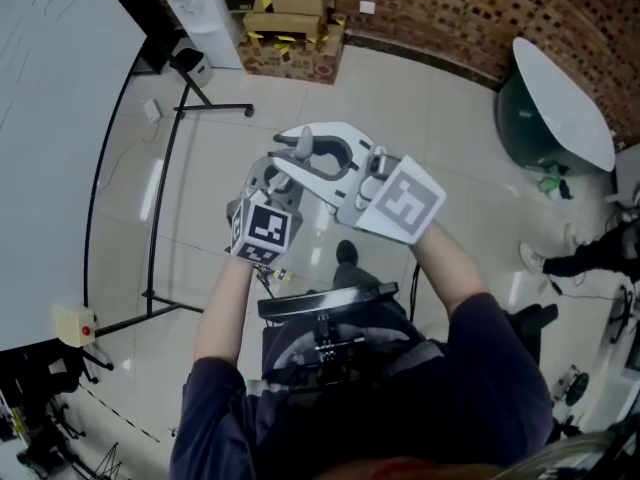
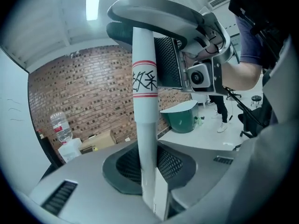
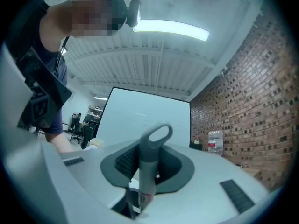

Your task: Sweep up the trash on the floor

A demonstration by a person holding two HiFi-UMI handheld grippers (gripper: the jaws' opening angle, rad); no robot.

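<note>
My left gripper (image 1: 268,173) is shut on a white pole (image 2: 145,125) with red bands and printed characters. The pole stands upright between the jaws, its lower end hidden below them. My right gripper (image 1: 318,153) is shut on a grey handle (image 3: 148,160) that ends in a loop (image 1: 298,144). In the left gripper view the left gripper (image 2: 147,174) has the right gripper (image 2: 201,73) close by, at the upper right. In its own view the right gripper (image 3: 147,169) points about level. Both are held close together above the pale tiled floor (image 1: 420,108). I see no trash.
A whiteboard (image 1: 60,118) on a black stand (image 1: 160,198) fills the left. Cardboard boxes (image 1: 290,28) and a water dispenser (image 1: 205,13) stand by the brick wall (image 1: 480,8). A green tub with a white lid (image 1: 555,108) is at the right, near another person's shoe (image 1: 532,258).
</note>
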